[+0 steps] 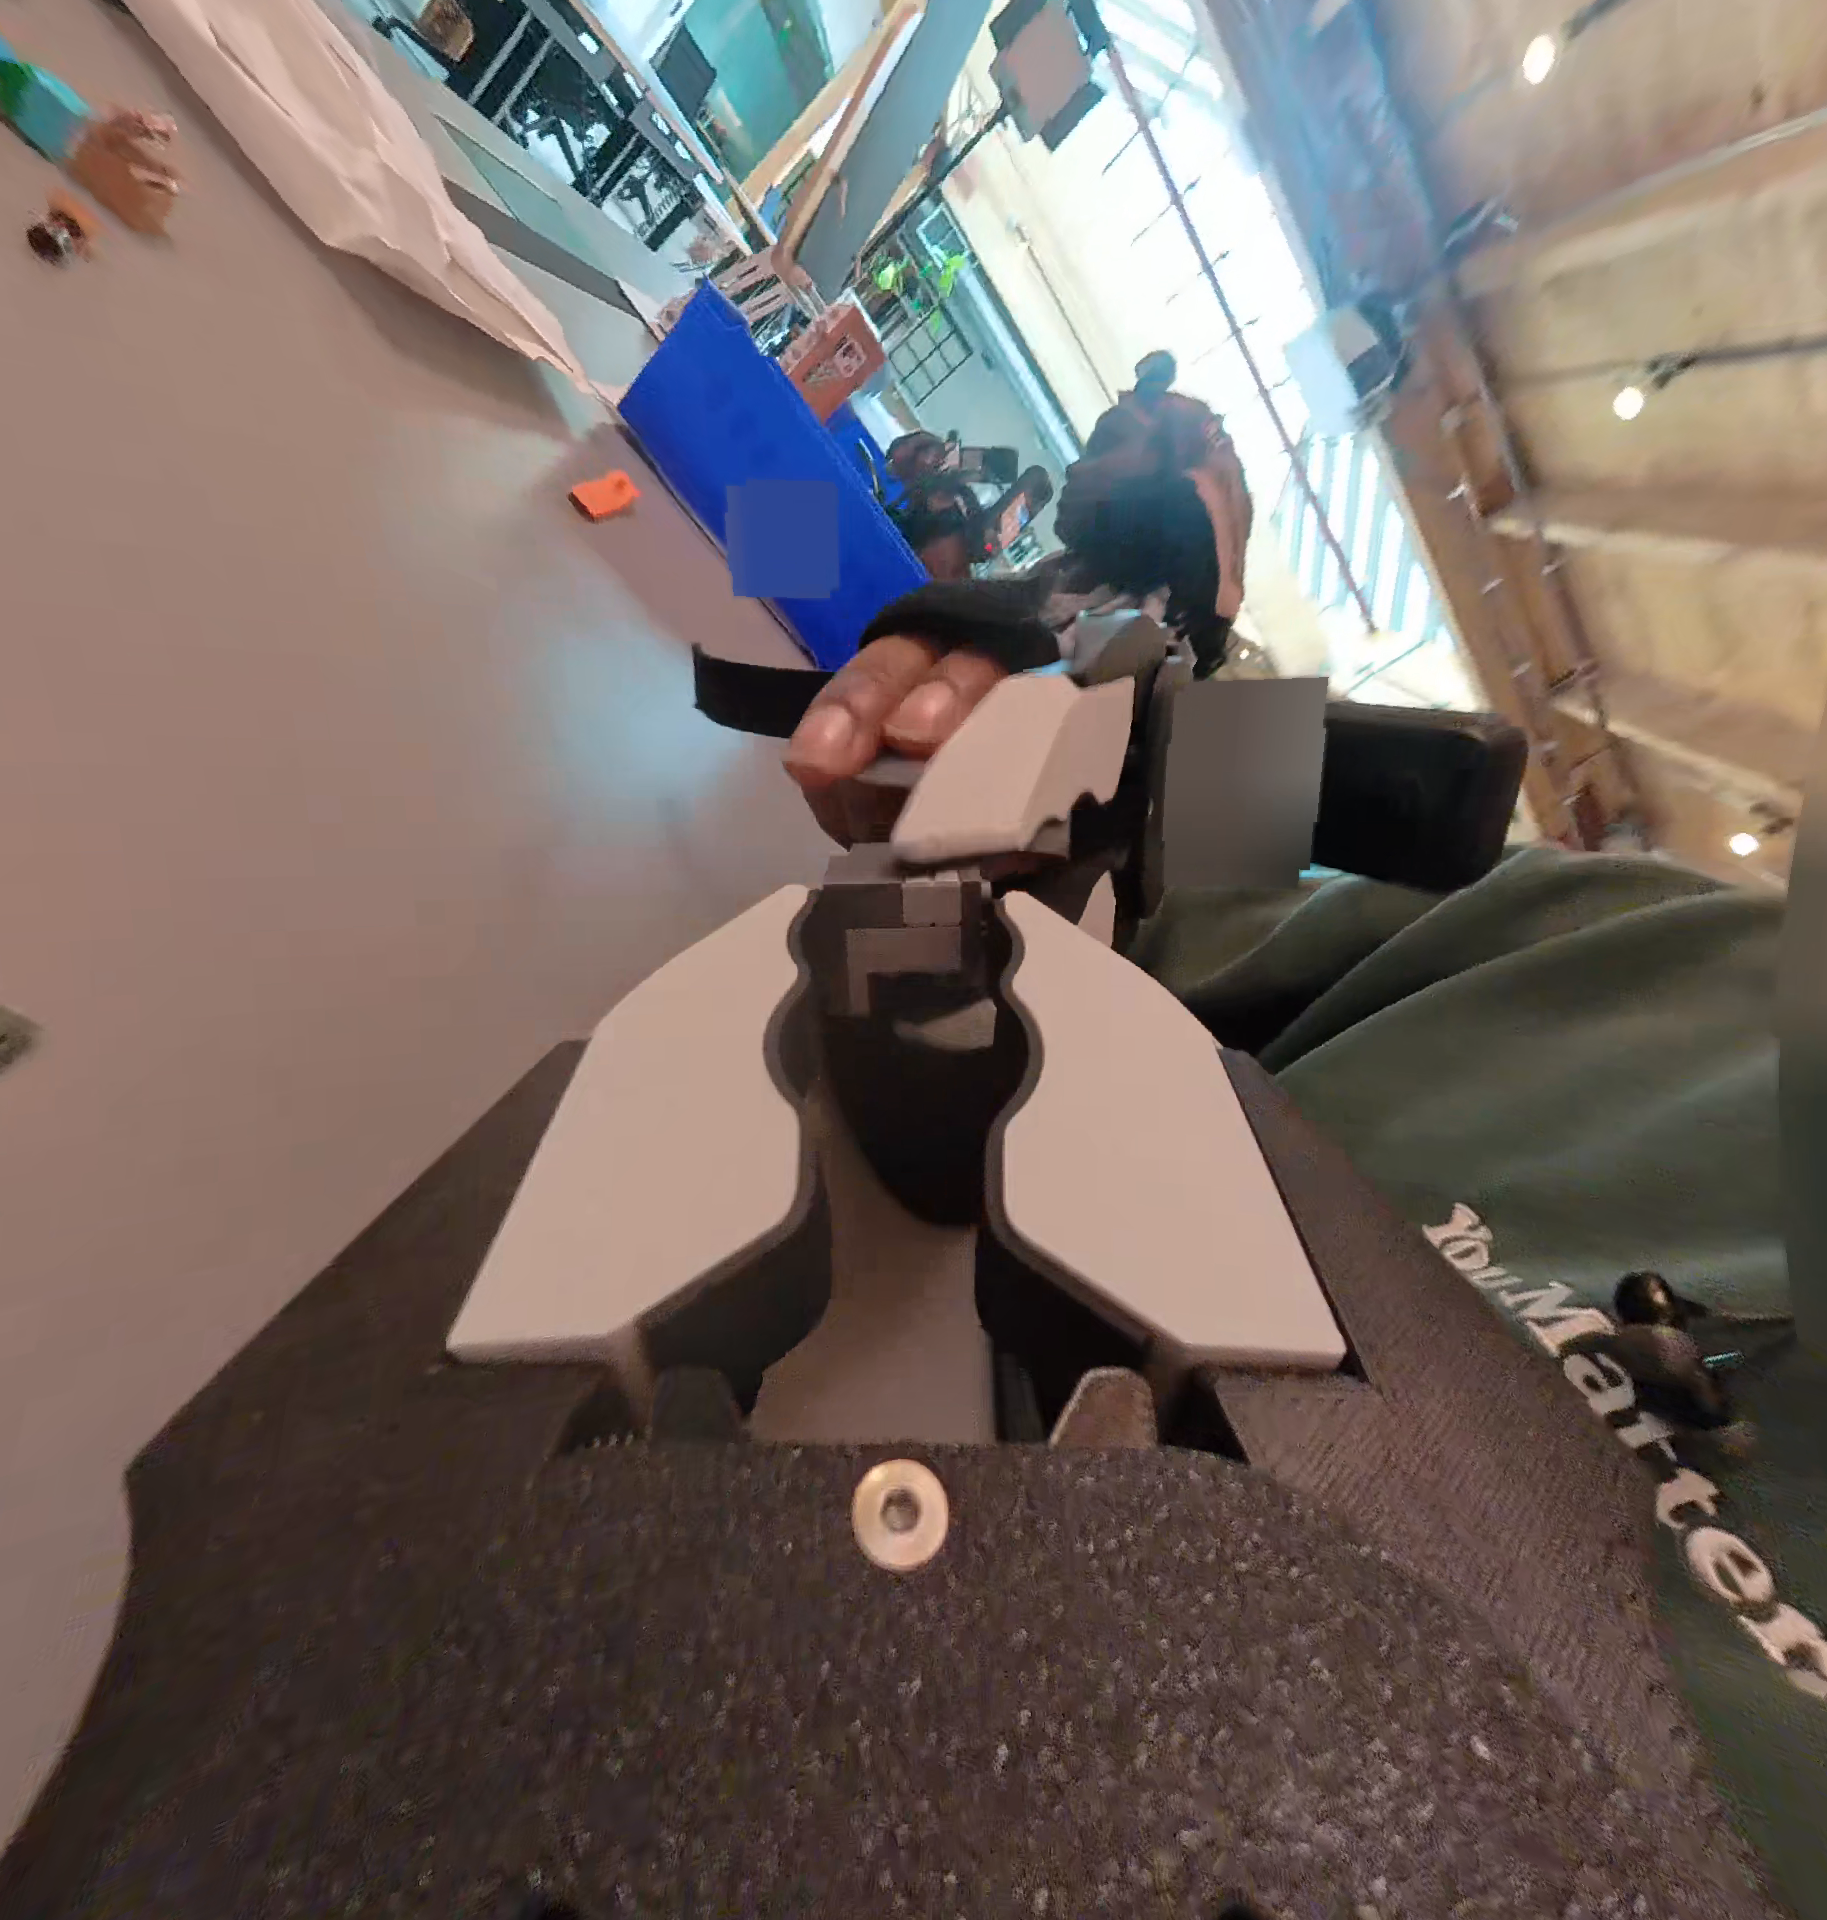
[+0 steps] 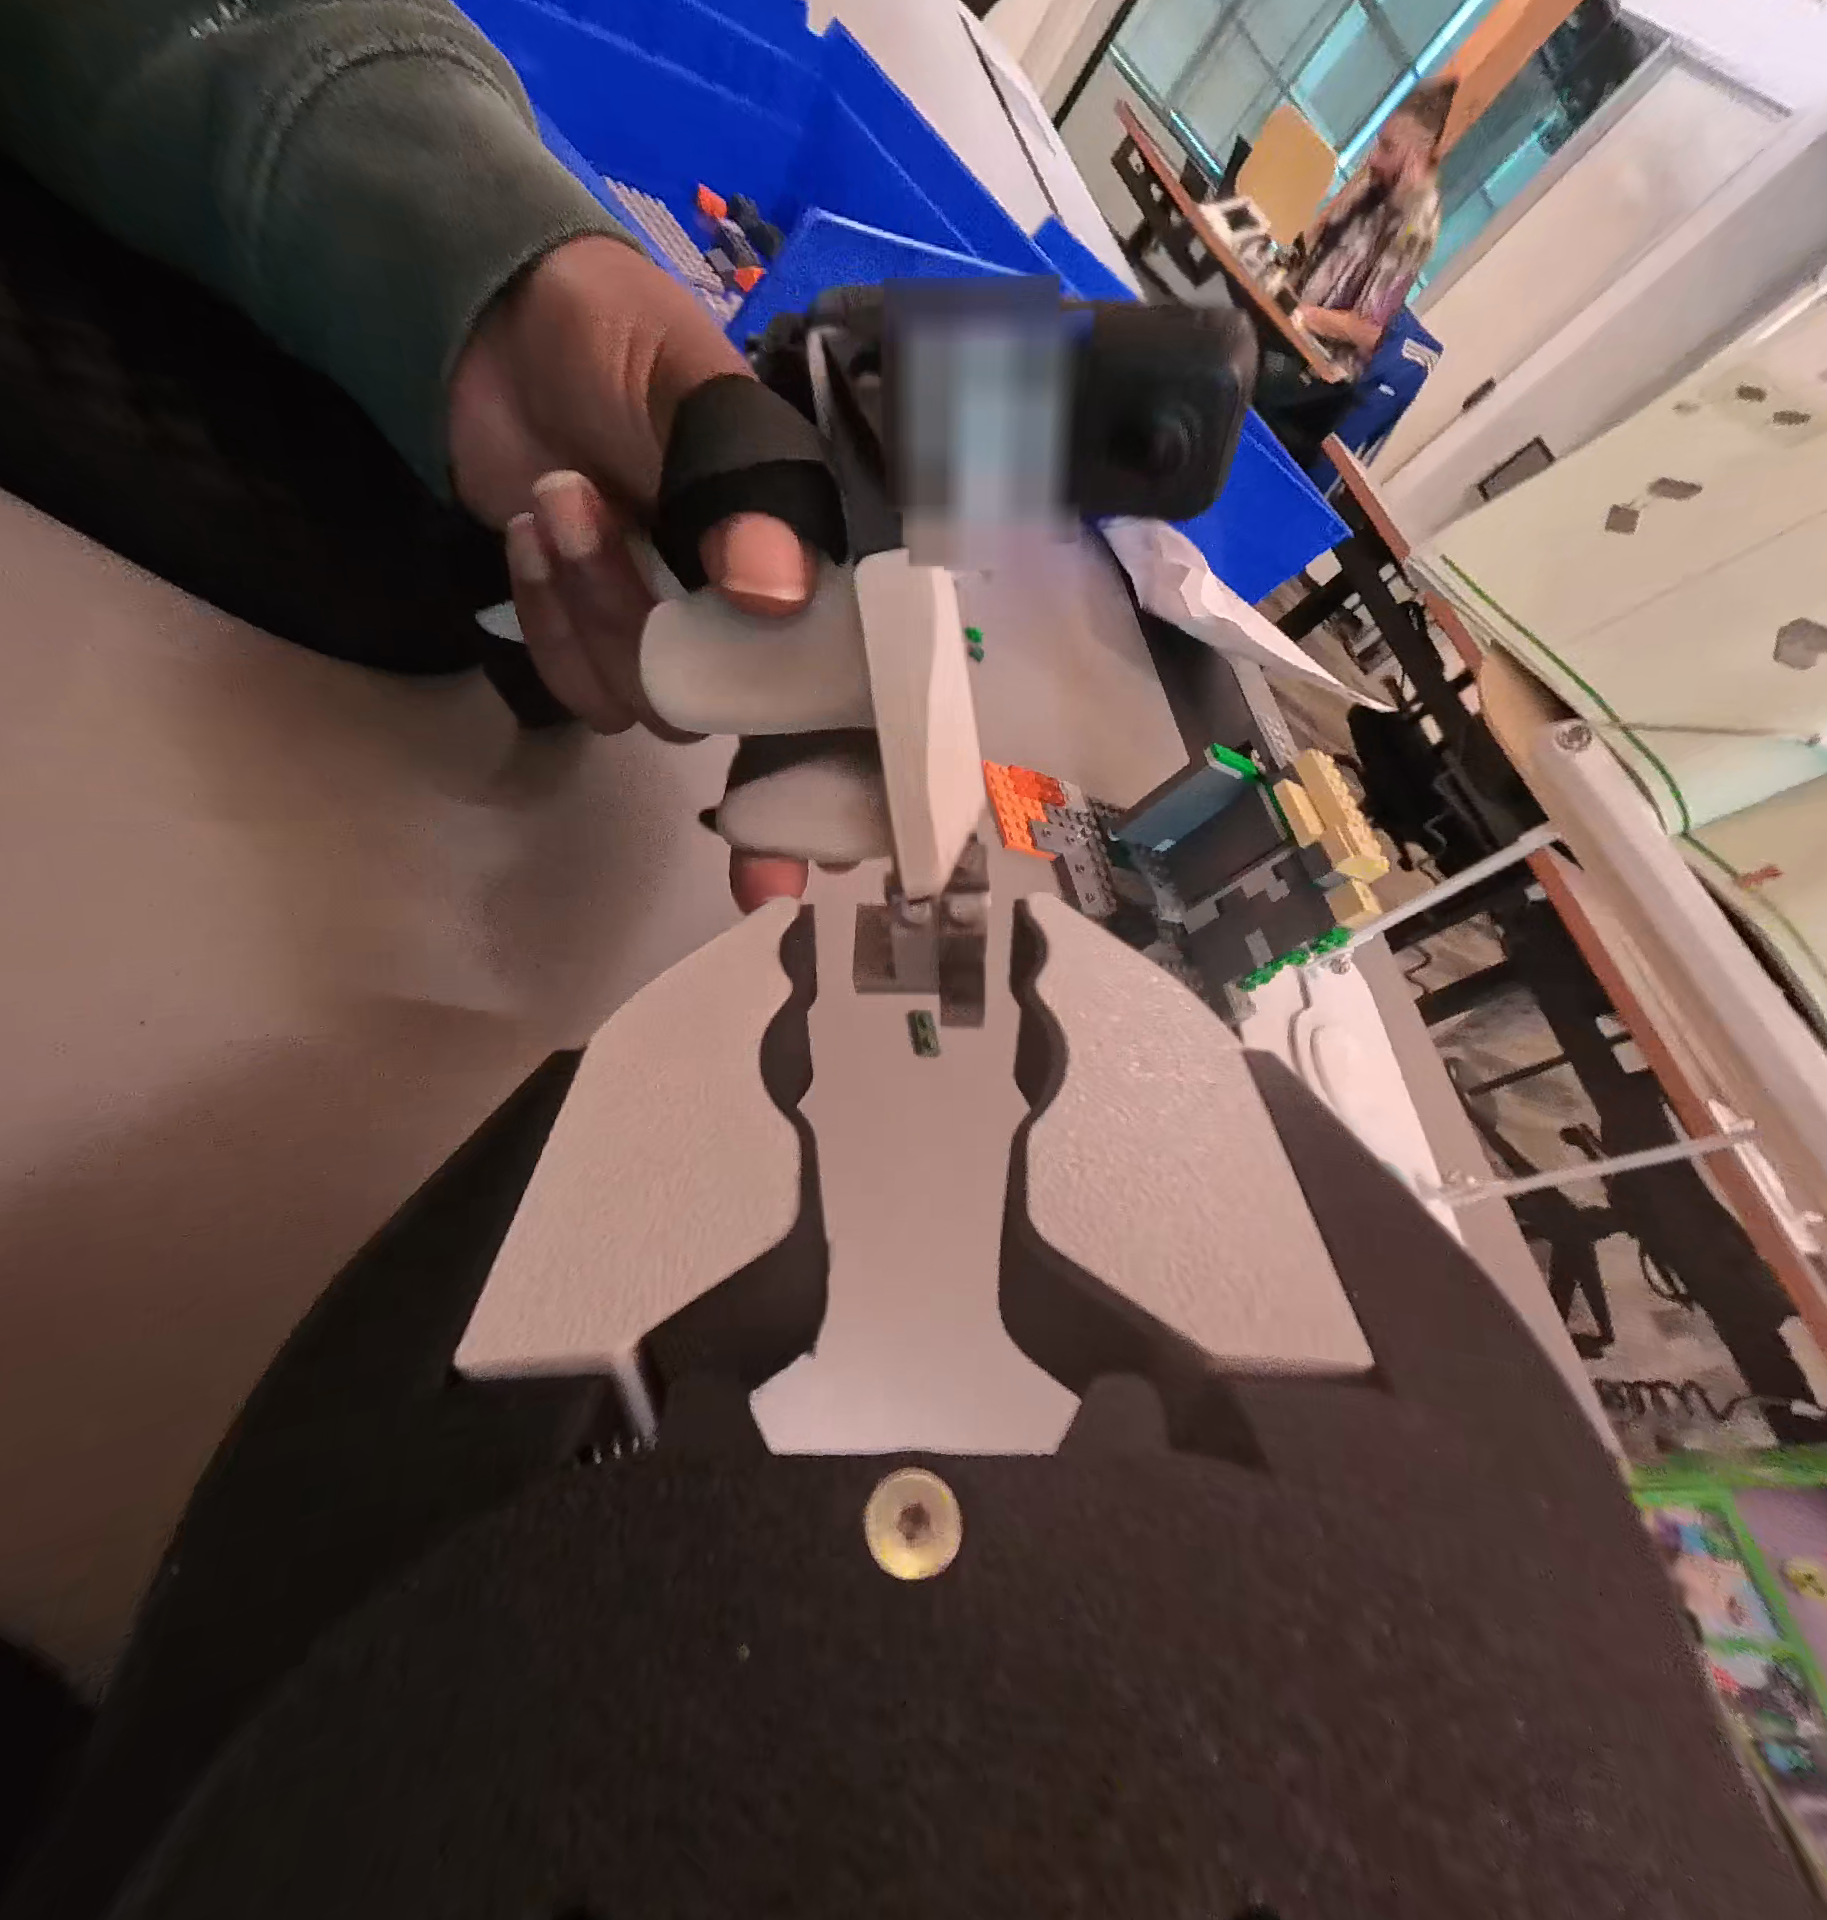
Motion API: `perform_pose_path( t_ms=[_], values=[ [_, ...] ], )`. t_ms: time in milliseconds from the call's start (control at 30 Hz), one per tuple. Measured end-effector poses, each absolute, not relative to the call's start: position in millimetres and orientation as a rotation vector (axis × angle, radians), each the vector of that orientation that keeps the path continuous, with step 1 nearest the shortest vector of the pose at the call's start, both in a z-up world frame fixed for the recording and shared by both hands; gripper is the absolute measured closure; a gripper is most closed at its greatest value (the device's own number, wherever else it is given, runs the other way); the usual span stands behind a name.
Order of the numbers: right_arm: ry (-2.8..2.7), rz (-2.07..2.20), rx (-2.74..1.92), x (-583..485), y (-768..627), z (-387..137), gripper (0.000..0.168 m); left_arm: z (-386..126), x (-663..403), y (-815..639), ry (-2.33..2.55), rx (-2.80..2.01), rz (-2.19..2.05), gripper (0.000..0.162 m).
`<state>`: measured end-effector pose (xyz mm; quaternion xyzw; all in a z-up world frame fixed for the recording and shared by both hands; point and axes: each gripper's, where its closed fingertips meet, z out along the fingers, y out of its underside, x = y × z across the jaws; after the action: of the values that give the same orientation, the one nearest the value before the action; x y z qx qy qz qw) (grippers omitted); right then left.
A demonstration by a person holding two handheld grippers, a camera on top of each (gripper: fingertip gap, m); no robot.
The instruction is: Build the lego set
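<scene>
Left wrist view shows the left gripper with its fingers clamped on a small grey lego sub-assembly, held in the air above the tabletop. The right gripper, seen farther off, meets the same piece at its top. Right wrist view shows the right gripper with fingers apart, set on either side of the grey lego sub-assembly that the left gripper's fingers hold from above. The step in hand appears to be a mid-air transfer or joining of this piece. The next move likely calls for closing the right fingers squarely on it. The piece is stepped, dark and light grey. The partly built lego set stands toward the tabletop's far edge.
</scene>
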<state>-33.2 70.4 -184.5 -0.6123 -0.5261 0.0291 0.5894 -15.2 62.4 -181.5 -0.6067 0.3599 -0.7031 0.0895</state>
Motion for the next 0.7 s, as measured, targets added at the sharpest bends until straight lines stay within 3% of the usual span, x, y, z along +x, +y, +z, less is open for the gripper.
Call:
perform_pose_path(
  t_ms=[167, 467, 700],
  values=[
    [-1.267, 0.165, -1.461, -30.6, 74.6, -189.1, 0.15, -188.8, -15.1, 66.6, 1.133, -1.786, -1.97, 0.131],
    [-1.349, 0.537, -1.833, -11.8, 89.1, -251.5, 0.15, -256.1, -41.6, 144.6, 1.62, -1.809, -0.902, 0.13],
    [-1.439, 0.607, -1.891, -31.8, 92.3, -268.9, 0.15, -284.7, -30.1, 155.8, 1.871, -1.767, -0.662, 0.14]
  ],
)
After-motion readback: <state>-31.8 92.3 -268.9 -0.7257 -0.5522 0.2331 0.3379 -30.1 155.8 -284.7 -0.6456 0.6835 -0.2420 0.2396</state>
